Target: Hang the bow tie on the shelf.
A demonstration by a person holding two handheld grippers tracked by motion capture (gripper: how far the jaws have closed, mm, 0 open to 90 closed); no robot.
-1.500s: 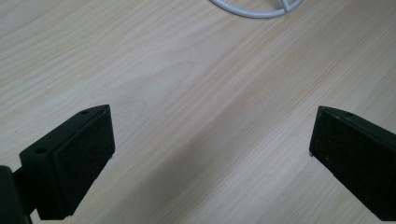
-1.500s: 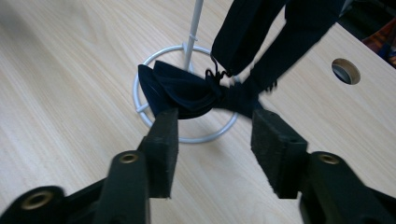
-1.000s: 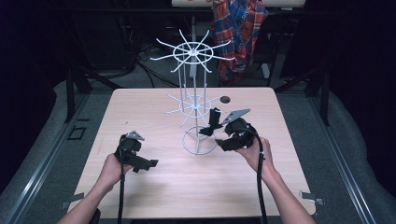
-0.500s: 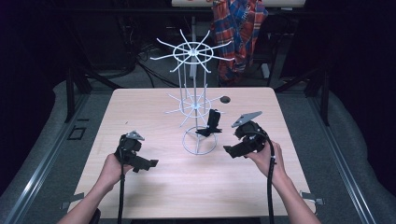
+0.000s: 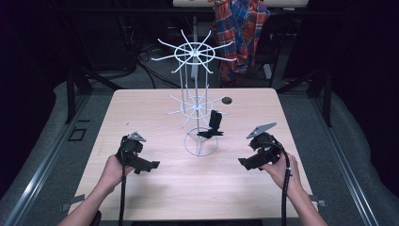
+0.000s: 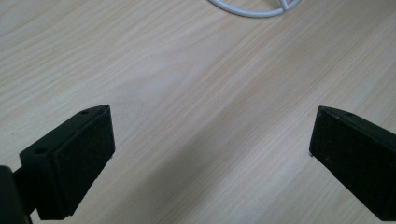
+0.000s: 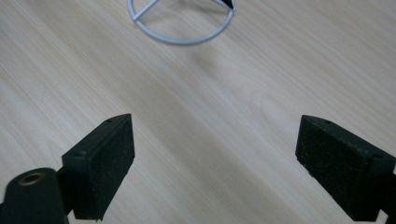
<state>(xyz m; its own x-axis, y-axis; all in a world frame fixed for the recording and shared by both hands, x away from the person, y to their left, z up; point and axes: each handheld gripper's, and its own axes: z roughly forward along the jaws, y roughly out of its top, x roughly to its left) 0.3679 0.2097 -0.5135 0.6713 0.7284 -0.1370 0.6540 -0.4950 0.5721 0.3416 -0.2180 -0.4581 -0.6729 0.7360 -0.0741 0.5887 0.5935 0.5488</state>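
Here we hold the left gripper [image 5: 139,159] low over the pale wood-grain table [image 5: 141,108], jaws wide apart and empty. In the middle stands the white wire rack [image 5: 196,106], spoked tiers on a ring base, with a black clip-like piece [image 5: 214,124] hanging from a lower spoke; hanging seems done. The right gripper [image 5: 256,158] hovers near, matte jaws likewise spread, holding nothing.

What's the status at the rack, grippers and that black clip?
Left gripper and right gripper open, empty, low over table. Black clip hangs on wire rack's lower tier. Nothing between jaws and rack.
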